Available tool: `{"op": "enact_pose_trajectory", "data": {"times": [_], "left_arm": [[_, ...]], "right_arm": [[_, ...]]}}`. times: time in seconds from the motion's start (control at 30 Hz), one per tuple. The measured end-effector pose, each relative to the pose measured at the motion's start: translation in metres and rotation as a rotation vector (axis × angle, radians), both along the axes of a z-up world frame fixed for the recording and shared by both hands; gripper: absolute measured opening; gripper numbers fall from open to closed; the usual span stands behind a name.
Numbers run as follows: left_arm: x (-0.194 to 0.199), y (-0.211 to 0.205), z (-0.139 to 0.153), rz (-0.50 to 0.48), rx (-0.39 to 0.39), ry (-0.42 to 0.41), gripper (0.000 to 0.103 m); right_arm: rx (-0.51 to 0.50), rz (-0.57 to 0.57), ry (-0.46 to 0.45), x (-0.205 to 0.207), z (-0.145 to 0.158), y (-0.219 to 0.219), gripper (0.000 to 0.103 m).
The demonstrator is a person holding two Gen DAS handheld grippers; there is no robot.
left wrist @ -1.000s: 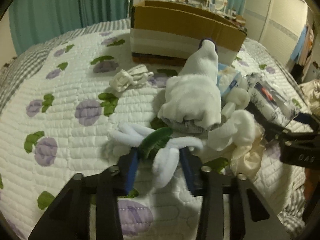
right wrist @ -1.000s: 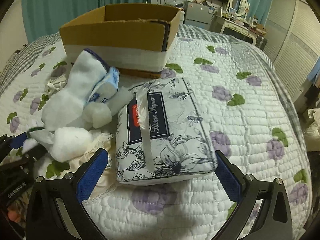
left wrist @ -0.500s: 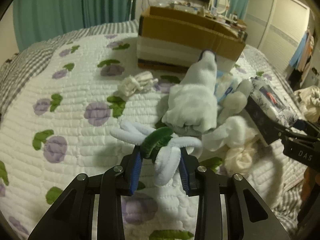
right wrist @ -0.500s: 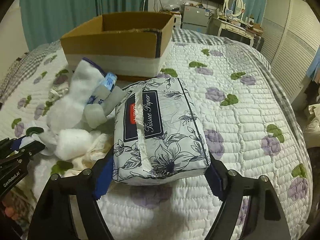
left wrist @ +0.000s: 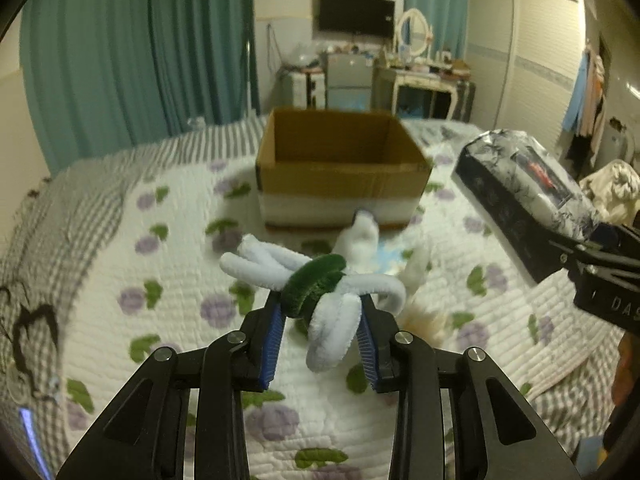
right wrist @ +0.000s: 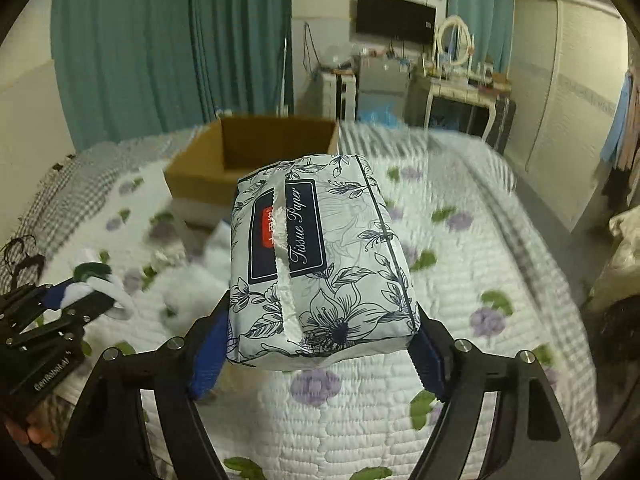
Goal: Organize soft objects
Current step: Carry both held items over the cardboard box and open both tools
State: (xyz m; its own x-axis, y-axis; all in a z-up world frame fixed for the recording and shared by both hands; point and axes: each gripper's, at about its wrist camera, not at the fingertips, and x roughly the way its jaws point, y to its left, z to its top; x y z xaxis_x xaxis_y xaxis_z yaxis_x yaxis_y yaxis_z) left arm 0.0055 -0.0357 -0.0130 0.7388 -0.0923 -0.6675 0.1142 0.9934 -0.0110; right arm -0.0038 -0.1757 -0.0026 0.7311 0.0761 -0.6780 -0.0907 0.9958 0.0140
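My left gripper [left wrist: 322, 312] is shut on a fuzzy bundle [left wrist: 316, 280] of white loops bound by a green ring, held up above the bed. My right gripper [right wrist: 318, 344] is shut on a floral tissue paper pack [right wrist: 320, 264], its blue pads pressing both sides, also lifted clear of the quilt. In the left wrist view the pack [left wrist: 520, 196] hangs at the right. In the right wrist view the left gripper [right wrist: 72, 296] and its bundle [right wrist: 96, 280] show at the lower left. An open cardboard box [left wrist: 340, 184] stands ahead on the bed.
A white sock [left wrist: 360, 236] and other white soft things [right wrist: 188, 292] lie on the flowered quilt [left wrist: 160, 280] in front of the box [right wrist: 200, 176]. Teal curtains, a dresser and a wardrobe stand beyond the bed. A pale cloth heap [left wrist: 612, 188] sits at the right edge.
Both grippers have risen from the quilt with their loads. The right jaws closed onto the tissue pack, the left jaws tightened on the fuzzy bundle. The box's inside now shows.
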Motion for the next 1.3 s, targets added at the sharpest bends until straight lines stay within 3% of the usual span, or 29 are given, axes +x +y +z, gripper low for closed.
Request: {"op": "enact_pose_trajectory", "data": {"times": [0.2, 0.3, 0.4, 0.53, 0.77, 1.03, 1.13, 1.2, 1.27, 1.3], "left_arm": [[0.015, 0.001, 0.045, -0.002, -0.019, -0.089, 0.033], [0.032, 0.004, 0.063, -0.003, -0.019, -0.129, 0.033], [0.058, 0.009, 0.077, -0.007, -0.036, -0.161, 0.033], [0.094, 0.007, 0.082, -0.02, 0.018, -0.201, 0.033], [0.166, 0.009, 0.063, -0.031, 0.012, -0.184, 0.034], [0.235, 0.001, 0.009, -0.055, 0.035, -0.118, 0.035], [0.243, -0.006, -0.003, -0.066, 0.073, -0.103, 0.036], [0.245, -0.011, -0.007, -0.08, 0.095, -0.11, 0.045], [0.242, -0.013, -0.008, -0.067, 0.115, -0.136, 0.08], [0.241, -0.014, -0.007, -0.056, 0.112, -0.152, 0.085]], "right_arm": [[0.021, 0.015, -0.066, 0.005, 0.042, 0.004, 0.078], [0.07, 0.029, -0.099, 0.015, 0.065, 0.005, 0.078], [0.055, 0.041, -0.134, 0.032, 0.082, 0.012, 0.078], [0.035, 0.045, -0.152, 0.065, 0.091, 0.019, 0.078], [0.037, 0.046, -0.143, 0.139, 0.083, 0.028, 0.078], [-0.012, 0.053, -0.08, 0.216, 0.036, 0.041, 0.078], [0.001, 0.067, -0.052, 0.232, 0.015, 0.041, 0.079], [-0.004, 0.061, -0.05, 0.242, 0.009, 0.041, 0.081], [0.004, 0.047, -0.056, 0.248, 0.005, 0.039, 0.082], [0.015, 0.044, -0.06, 0.25, 0.004, 0.037, 0.084]]}}
